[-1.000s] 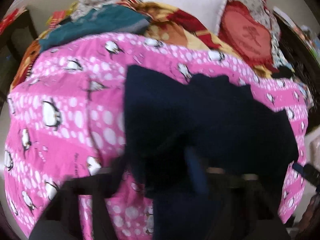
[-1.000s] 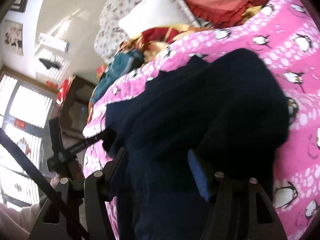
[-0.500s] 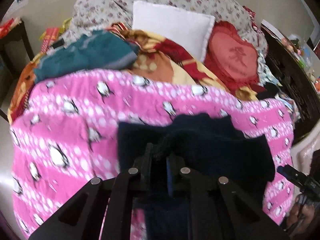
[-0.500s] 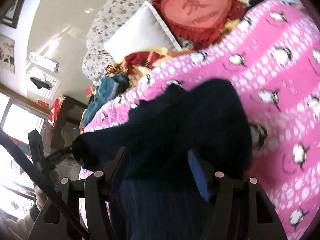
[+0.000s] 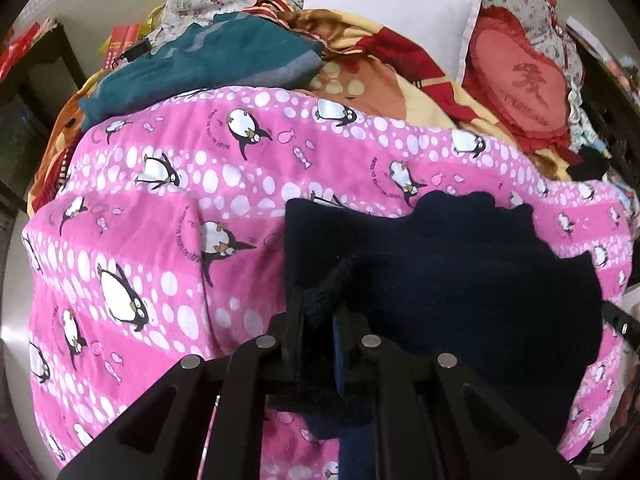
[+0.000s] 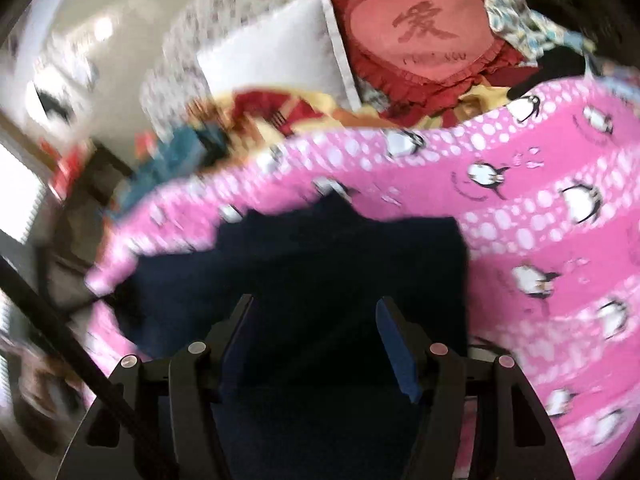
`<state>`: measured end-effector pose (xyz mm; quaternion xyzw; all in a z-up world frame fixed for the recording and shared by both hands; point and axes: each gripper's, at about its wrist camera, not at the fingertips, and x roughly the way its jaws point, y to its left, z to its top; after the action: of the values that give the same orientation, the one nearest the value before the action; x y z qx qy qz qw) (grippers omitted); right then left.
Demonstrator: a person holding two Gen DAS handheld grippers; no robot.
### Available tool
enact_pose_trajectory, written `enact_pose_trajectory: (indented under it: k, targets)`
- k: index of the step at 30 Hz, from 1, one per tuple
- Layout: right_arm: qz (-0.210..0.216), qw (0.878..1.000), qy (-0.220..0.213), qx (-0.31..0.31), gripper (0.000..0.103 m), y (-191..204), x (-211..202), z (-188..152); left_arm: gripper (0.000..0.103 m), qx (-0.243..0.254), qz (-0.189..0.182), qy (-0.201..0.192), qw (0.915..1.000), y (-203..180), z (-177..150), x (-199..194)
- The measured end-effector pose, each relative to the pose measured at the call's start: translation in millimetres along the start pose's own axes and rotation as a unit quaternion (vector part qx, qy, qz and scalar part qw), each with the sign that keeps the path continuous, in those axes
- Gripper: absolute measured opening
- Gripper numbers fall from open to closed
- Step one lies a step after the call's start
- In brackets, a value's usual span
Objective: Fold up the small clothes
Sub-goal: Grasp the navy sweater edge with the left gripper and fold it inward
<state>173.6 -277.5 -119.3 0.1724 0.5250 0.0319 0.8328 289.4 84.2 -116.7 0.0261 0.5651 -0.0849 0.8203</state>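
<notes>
The dark navy garment point(image 5: 460, 272) lies bunched in the lower right of the left wrist view, on the pink penguin bedspread point(image 5: 160, 208). The left gripper point(image 5: 318, 320) is clamped tight on a knitted edge of it, low in the centre. In the right wrist view, which is blurred, the right gripper point(image 6: 314, 344) stands well open over the cloth; it seems to pinch nothing. This looks like the start of a fold: one edge caught. Next the open tool needs a matching edge before both carry it over. A heart cushion point(image 5: 524, 92) sits upper right.
</notes>
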Motion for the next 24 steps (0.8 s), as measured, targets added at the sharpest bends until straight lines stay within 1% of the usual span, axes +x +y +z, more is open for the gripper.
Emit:
enact_pose_trajectory:
  k: [1, 2, 3, 4, 6, 7, 8, 11, 12, 13, 16, 20, 22, 24]
  targets:
    - [-0.006, 1.0, 0.015, -0.006, 0.065, -2, 5, -8, 0.011, 0.002, 0.004, 0.003, 1.0, 0, 0, 2]
    - [-0.022, 0.999, 0.032, -0.014, 0.065, -5, 10, -19, 0.011, 0.002, 0.005, 0.005, 1.0, 0, 0, 4]
    - [-0.04, 0.998, 0.04, -0.024, 0.062, -8, 12, -29, 0.012, 0.002, 0.004, 0.006, 1.0, 1, 0, 4]
    - [-0.043, 0.998, 0.027, -0.033, 0.059, -9, 7, -34, 0.013, 0.002, 0.004, 0.006, 1.0, 1, 0, 2]
    - [-0.051, 0.998, 0.034, -0.029, 0.058, -12, 1, -35, 0.017, 0.001, 0.005, 0.004, 1.0, 1, 0, -6]
    - [-0.046, 0.998, 0.033, -0.02, 0.059, -13, -4, -33, 0.02, -0.001, 0.004, 0.001, 1.0, 2, 0, -11]
    - [-0.035, 0.999, 0.019, -0.008, 0.059, -15, -13, -30, 0.023, -0.004, 0.001, -0.002, 1.0, 2, -1, -18]
    - [-0.028, 1.0, -0.003, 0.004, 0.06, -17, -26, -17, 0.042, -0.007, -0.004, -0.02, 0.9998, 3, -5, -41]
    - [-0.028, 1.0, -0.009, 0.002, 0.06, -14, -27, -14, 0.053, -0.008, -0.004, -0.029, 0.9995, 2, -7, -48]
    - [-0.027, 0.999, -0.019, -0.003, 0.06, -12, -29, -7, 0.059, -0.01, -0.008, -0.036, 0.9993, 1, -9, -53]
    - [-0.027, 0.999, -0.016, -0.011, 0.06, -4, -19, 4, 0.061, -0.013, -0.016, -0.037, 0.9991, -5, -16, -52]
    - [-0.028, 0.999, -0.003, -0.021, 0.06, 1, 8, 10, 0.061, -0.019, 0.0, -0.017, 0.9997, -10, -24, -25]
    - [-0.039, 0.999, 0.011, -0.022, 0.06, -2, 24, 10, 0.061, -0.028, 0.012, -0.011, 0.9995, -7, -25, -12]
    - [-0.058, 0.998, 0.027, -0.025, 0.06, -9, 42, 7, 0.061, -0.039, 0.016, 0.008, 0.9991, -3, -27, 4]
